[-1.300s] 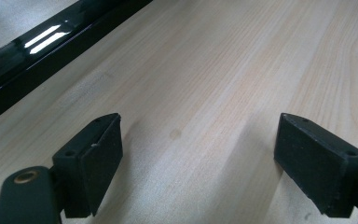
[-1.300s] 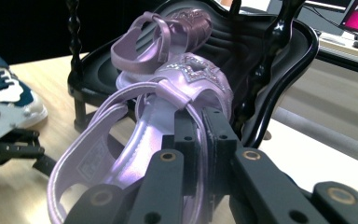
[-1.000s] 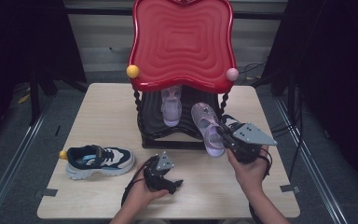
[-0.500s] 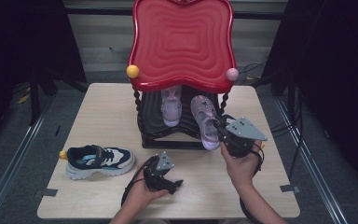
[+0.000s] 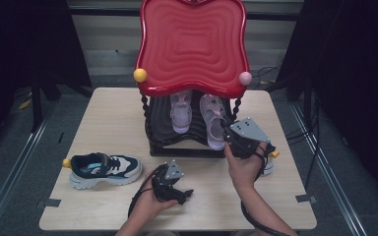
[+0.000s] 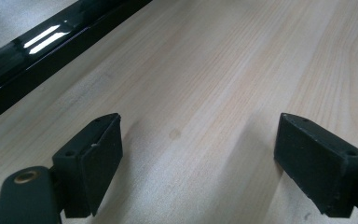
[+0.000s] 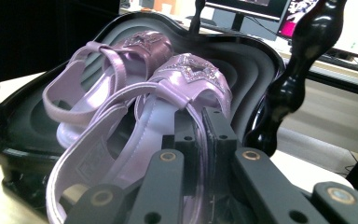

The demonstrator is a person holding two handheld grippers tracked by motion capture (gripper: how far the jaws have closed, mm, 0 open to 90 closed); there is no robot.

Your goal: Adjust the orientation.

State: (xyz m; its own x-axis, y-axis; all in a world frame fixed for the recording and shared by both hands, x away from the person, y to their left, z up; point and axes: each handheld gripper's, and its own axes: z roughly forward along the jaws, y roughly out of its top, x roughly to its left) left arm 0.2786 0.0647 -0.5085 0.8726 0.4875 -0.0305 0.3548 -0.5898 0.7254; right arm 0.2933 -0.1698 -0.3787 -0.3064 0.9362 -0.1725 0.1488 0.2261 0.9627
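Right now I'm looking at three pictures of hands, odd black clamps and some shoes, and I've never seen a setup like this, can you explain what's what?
A person sits at a wooden table with a hand-held two-jaw tool in each hand. One picture comes from a camera overhead; the other two come from cameras riding on the tools.

On the table stands a two-tier stand with a red top and a black lower shelf. Two lilac sandals are on that shelf. A navy and white sneaker lies to the left.

The right tool is shut on a strap of the nearer sandal; the other sandal lies beside it. The left tool rests low over bare wood, jaws open and holding nothing.
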